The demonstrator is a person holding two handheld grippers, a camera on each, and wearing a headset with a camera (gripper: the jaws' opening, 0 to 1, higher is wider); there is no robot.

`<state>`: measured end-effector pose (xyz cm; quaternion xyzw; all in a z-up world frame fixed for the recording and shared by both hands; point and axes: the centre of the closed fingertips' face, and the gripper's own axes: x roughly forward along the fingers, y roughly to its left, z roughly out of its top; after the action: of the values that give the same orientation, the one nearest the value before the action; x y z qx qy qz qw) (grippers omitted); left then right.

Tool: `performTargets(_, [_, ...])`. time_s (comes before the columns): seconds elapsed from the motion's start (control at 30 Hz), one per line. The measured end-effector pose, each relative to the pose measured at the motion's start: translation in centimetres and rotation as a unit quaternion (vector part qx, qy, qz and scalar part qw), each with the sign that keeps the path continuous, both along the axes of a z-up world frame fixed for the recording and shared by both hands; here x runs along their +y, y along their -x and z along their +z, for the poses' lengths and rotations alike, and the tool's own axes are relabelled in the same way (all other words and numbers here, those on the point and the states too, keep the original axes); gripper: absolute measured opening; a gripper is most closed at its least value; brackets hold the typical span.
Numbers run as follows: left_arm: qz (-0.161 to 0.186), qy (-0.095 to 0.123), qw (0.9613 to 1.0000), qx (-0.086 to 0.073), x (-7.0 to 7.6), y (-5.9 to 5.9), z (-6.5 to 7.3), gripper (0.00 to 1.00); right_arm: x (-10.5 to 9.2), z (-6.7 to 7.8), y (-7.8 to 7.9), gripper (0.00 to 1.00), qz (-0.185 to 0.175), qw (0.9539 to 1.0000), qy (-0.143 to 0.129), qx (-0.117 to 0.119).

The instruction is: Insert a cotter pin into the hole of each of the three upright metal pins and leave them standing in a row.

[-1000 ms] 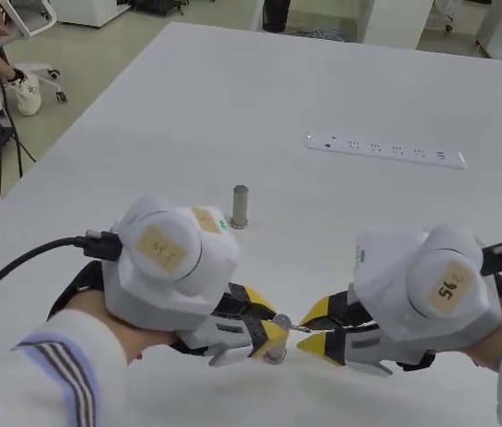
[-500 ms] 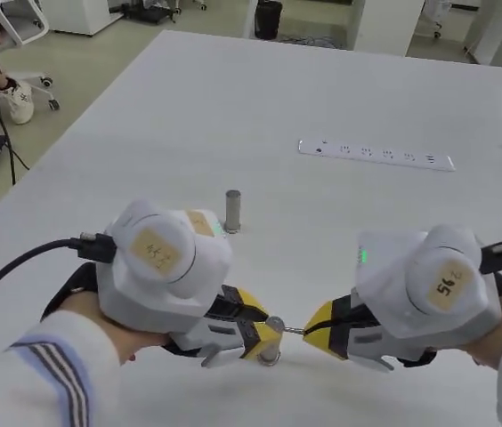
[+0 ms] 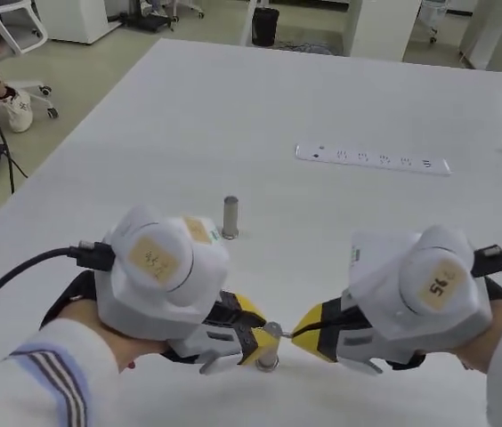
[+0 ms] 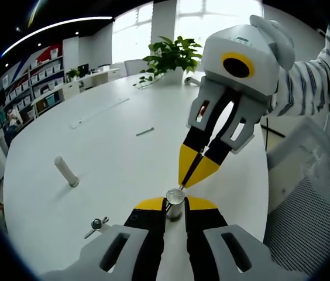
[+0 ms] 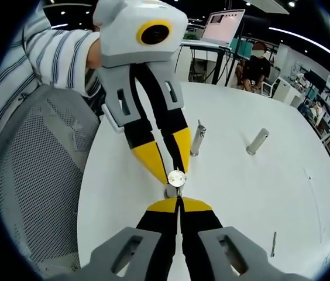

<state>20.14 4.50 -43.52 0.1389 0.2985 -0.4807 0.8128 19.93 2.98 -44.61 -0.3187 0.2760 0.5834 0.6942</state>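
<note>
You had the L gripper closed on the held pin. Its jaws clamped the shaft from either side, and the pin was upright w/ its foot seemingly on the table, at 6 o'clock in the head view. The R gripper faced it from 3 o'clock, jaws pressed together on a cotter whose free end reached the pin just under its head. Whether the tip was actually in the hole couldn't be told; too small. By the look of it you were mid-insertion on this one, not finished. A 2nd pin stood just beside, at approx 1 o'clock of the held pin in the R gripper view. A thin sliver at its top looked like a cotter already through, so prob. done, but not certain. The far pin stood upright at 11 o'clock of the grippers in the head view, well apart from them, w/ nothing through it as far as could be seen. A spare cotter lay flat on the table at 12 o'clock in the L gripper view, near the strip, presumably for that far pin. Tally: one pin likely done, one in hand, one left. The three weren't in a tidy row, so lining up was prob. left too.
</note>
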Motion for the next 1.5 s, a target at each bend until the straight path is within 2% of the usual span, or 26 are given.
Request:
performTargets(0.23, [0.007, 0.006, 0.9999, 0.005, 0.0, 0.0, 0.0, 0.09, 0.1, 0.1, 0.1, 0.0, -0.018, 0.9997, -0.016, 0.006])
performTargets(0.57, [0.009, 0.011, 0.9999, 0.003, -0.1, 0.0, 0.1, 0.09, 0.5, 0.4, 0.1, 0.0, -0.042, 0.998, -0.043, 0.017])
performTargets(0.7, [0.013, 0.03, 0.9995, 0.002, 0.1, 0.0, 0.7, 0.11, 0.3, 0.1, 0.2, 0.02, -0.048, 0.9978, -0.043, 0.017])
performTargets(0.77, [0.019, 0.04, 0.999, 0.003, 0.3, 0.0, 1.1, 0.16, 0.2, 0.0, 0.3, 0.05, -0.052, 0.9973, -0.049, 0.019])
performTargets(0.83, [0.024, 0.046, 0.9986, -0.001, 0.7, 0.0, 1.5, 0.25, 0.2, -0.2, 0.5, 0.07, -0.057, 0.9966, -0.055, 0.023])
performTargets(0.9, [0.029, 0.053, 0.9981, -0.009, 1.1, 0.0, 2.1, 0.29, 0.1, -0.4, 0.6, 0.08, -0.062, 0.9959, -0.061, 0.025])
performTargets(1.0, [0.043, 0.083, 0.9955, -0.011, 1.4, 0.2, 3.1, 0.35, 0.2, -0.7, 0.7, 0.11, -0.071, 0.9944, -0.072, 0.032])
performTargets(1.03, [0.046, 0.096, 0.9942, -0.013, 1.6, 0.3, 3.5, 0.38, 0.4, -0.7, 0.8, 0.12, -0.075, 0.9933, -0.08, 0.037])
performTargets(1.13, [0.049, 0.105, 0.9932, -0.012, 2.1, 1.0, 3.9, 0.45, 0.8, -0.9, 0.9, 0.16, -0.084, 0.9904, -0.099, 0.047])
performTargets(1.23, [0.05, 0.116, 0.9917, -0.025, 2.5, 1.6, 4.4, 0.5, 1.4, -0.9, 0.9, 0.17, -0.084, 0.9885, -0.117, 0.046])
performTargets(1.3, [0.062, 0.127, 0.9897, -0.023, 2.8, 1.8, 4.6, 0.63, 1.8, -0.8, 0.9, 0.17, -0.09, 0.9858, -0.133, 0.051])
performTargets(1.37, [0.072, 0.133, 0.9881, -0.025, 3.1, 2.0, 4.8, 0.75, 2.0, -1.0, 0.9, 0.19, -0.091, 0.9847, -0.139, 0.054])
performTargets(1.5, [0.08, 0.149, 0.9854, -0.022, 3.4, 2.8, 5.2, 0.8, 2.2, -1.7, 1.0, 0.22, -0.088, 0.9853, -0.135, 0.056])
